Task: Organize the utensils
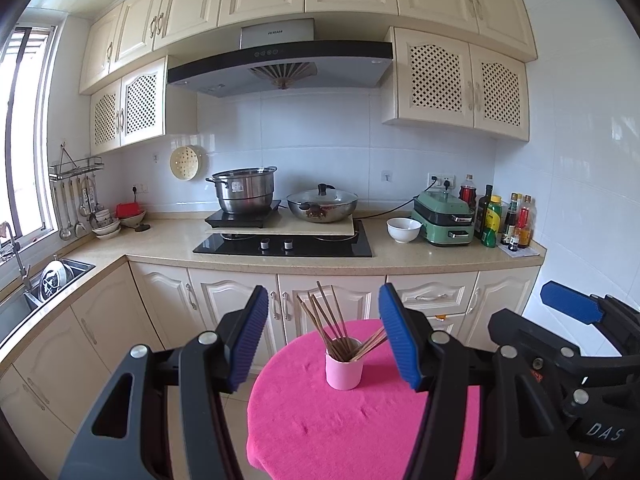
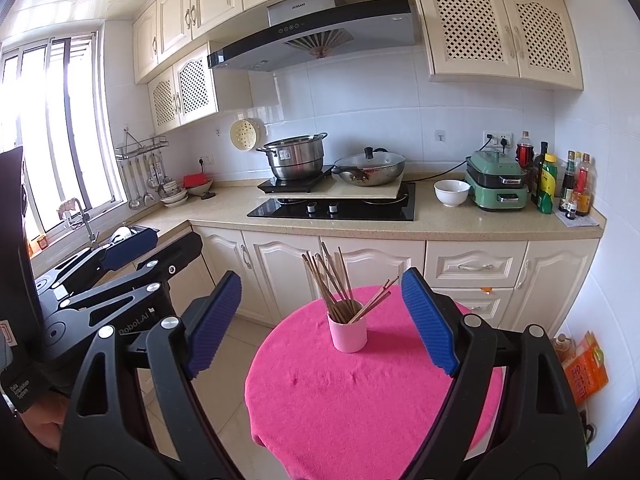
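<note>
A pink cup (image 1: 344, 368) stands upright on a round table with a pink cloth (image 1: 360, 424). Several brown chopsticks (image 1: 328, 320) stand in it, fanned out. My left gripper (image 1: 324, 336) is open and empty, above and in front of the cup, which shows between its blue pads (image 1: 248, 340). In the right wrist view the cup (image 2: 347, 332) and chopsticks (image 2: 332, 280) sit on the cloth (image 2: 360, 392). My right gripper (image 2: 320, 320) is open and empty, held back from the cup. Each gripper shows at the edge of the other's view.
Kitchen counter (image 1: 400, 258) behind the table holds a steel pot (image 1: 244, 190), a lidded wok (image 1: 322, 204), a white bowl (image 1: 403, 230), a green cooker (image 1: 442, 220) and bottles (image 1: 504, 220). A sink (image 1: 36, 292) is at the left. An orange box (image 2: 586, 372) is on the floor, right.
</note>
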Motion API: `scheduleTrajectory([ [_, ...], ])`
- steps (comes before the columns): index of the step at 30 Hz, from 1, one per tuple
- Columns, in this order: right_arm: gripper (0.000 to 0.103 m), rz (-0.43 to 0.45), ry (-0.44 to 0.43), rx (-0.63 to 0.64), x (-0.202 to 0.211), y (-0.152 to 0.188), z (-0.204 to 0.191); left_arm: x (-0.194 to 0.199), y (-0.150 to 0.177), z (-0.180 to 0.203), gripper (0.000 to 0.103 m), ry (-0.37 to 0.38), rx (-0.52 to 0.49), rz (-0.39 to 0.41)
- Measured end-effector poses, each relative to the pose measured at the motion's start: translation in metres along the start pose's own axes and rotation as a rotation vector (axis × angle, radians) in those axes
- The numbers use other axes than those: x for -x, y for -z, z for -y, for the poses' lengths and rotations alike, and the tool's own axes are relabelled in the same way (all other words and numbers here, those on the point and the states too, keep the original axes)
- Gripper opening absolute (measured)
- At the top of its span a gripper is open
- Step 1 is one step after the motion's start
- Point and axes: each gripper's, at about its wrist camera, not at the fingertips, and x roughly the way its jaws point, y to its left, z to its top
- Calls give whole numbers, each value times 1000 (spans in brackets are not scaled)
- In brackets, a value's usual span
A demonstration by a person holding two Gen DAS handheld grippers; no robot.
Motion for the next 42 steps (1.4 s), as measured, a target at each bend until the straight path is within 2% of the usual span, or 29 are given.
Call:
scheduleTrajectory([
  [27, 81, -19, 5, -30, -25, 6, 10, -31, 5, -3, 57, 3, -3, -30],
  [42, 81, -71, 4, -66, -75, 11, 38, -91, 17, 1, 57, -5, -3, -96],
])
